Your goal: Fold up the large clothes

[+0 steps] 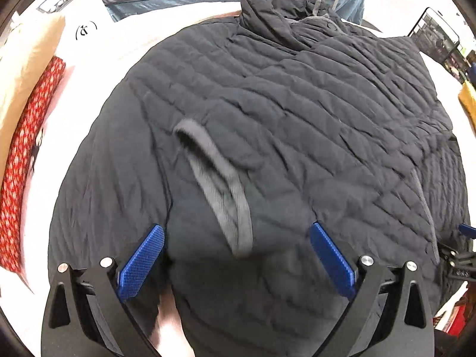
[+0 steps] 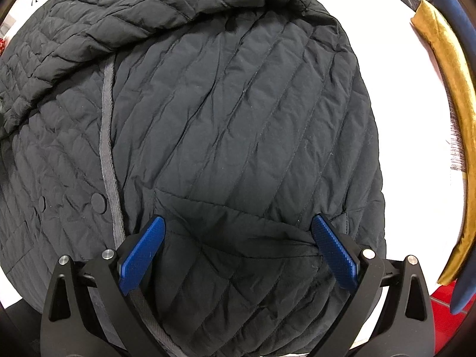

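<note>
Here, a dark quilted jacket [image 1: 282,125] lies spread across a white desk [image 1: 125,44]. Both the left tool [image 1: 236,255] and right tool [image 2: 236,247] hover spread wide above it, gripping nothing.

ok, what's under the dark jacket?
The jacket lies on a white surface that shows around its edges. Whatever sits directly beneath the jacket is covered, so that can't be told.

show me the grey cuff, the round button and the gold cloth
grey cuff [image 1: 218,178]: left wrist view, on the grey band of the sleeve opening.
round button [image 2: 98,203]: right wrist view, on its flat face.
gold cloth [image 2: 455,95]: right wrist view, mid-length of the strip.
</note>
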`<control>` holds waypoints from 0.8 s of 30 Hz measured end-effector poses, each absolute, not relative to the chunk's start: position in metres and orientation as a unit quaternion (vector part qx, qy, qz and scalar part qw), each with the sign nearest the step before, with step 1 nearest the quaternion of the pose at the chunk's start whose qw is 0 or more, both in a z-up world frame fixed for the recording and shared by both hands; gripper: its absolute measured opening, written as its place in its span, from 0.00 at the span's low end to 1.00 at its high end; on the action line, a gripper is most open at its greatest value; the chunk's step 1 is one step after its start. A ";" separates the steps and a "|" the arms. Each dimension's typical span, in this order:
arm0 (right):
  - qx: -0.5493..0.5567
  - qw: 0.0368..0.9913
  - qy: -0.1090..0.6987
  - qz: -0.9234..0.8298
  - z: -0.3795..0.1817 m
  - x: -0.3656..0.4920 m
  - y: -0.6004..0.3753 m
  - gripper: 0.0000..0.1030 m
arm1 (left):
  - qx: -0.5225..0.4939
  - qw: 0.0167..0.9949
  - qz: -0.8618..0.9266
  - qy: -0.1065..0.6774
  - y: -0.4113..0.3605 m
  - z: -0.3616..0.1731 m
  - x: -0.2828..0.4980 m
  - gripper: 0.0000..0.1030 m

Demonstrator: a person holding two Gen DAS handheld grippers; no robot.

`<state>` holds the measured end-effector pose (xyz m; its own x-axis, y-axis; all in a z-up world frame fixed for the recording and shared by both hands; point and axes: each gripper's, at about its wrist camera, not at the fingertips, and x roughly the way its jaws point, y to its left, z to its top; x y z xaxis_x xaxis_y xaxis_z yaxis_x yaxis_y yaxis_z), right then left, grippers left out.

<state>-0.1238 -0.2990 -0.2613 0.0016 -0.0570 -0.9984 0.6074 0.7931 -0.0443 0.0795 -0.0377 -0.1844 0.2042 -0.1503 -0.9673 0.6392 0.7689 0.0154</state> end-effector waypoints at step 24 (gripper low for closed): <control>0.209 0.671 0.668 -0.245 -0.288 -0.123 -0.292 0.95 | 0.141 0.764 -0.240 0.582 0.013 -0.172 0.027 0.94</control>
